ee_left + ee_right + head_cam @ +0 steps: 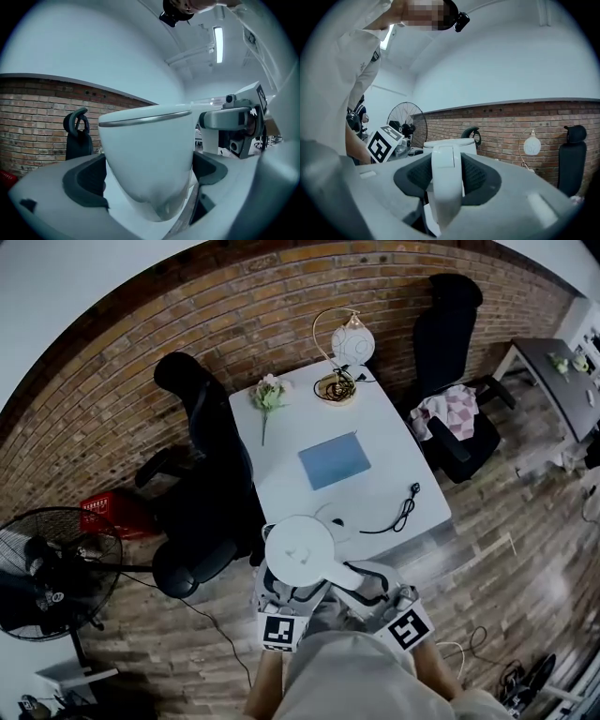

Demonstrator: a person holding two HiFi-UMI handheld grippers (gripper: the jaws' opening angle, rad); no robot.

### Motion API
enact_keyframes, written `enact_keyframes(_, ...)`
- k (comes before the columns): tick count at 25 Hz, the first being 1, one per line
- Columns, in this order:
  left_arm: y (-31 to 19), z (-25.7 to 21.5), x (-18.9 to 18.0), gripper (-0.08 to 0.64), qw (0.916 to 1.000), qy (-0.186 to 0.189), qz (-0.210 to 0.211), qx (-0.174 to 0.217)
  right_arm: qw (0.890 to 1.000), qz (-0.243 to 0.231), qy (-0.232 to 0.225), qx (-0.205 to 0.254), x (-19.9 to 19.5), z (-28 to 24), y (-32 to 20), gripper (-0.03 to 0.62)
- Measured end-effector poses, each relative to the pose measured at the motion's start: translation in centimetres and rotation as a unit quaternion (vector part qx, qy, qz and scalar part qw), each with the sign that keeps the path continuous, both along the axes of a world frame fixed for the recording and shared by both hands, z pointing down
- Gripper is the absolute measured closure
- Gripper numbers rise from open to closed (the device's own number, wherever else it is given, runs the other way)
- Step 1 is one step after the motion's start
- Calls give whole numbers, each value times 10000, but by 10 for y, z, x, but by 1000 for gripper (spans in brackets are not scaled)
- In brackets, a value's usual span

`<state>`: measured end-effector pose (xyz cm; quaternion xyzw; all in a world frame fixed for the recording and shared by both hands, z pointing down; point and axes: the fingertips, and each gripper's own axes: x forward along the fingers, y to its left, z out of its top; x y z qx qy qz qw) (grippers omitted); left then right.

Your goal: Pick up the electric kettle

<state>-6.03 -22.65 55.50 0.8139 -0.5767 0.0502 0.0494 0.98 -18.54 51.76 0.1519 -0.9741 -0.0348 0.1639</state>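
The white electric kettle hangs in the air over the near edge of the white table, held from both sides. My left gripper is shut on the kettle's rounded body, which fills the space between its dark pads. My right gripper is shut on the kettle's white handle, gripped between its black pads. The kettle's round base lies on the table just beyond, with its black cord trailing to the right.
On the table lie a blue notebook, a flower and a globe lamp. Black office chairs stand left and right of it. A floor fan and red box are at the left.
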Motion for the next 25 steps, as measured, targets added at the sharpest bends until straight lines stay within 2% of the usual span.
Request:
enact_keyframes(8,51,-24,-9,-3,9982,89,-504,323,9987,-519,4,-1,-2,-9,48,428)
enact_keyframes(9,58,-25,-11,-3,9977,84,-571,350,9984,-541,-180,7,-5,-14,53,428)
enact_keyframes(11,72,-25,-14,-3,9968,70,-693,391,9941,-490,-967,25,-12,-35,61,428)
enact_keyframes(13,84,-26,-17,-3,9959,42,-799,411,9809,-416,-1901,35,-20,-60,67,428)
enact_keyframes(15,95,-28,-17,-3,9949,29,-912,426,9698,-442,-2397,29,-23,-75,75,428)
enact_keyframes(25,132,-31,-16,-3,9898,22,-1332,514,9659,-898,-2427,11,-20,-77,108,428)
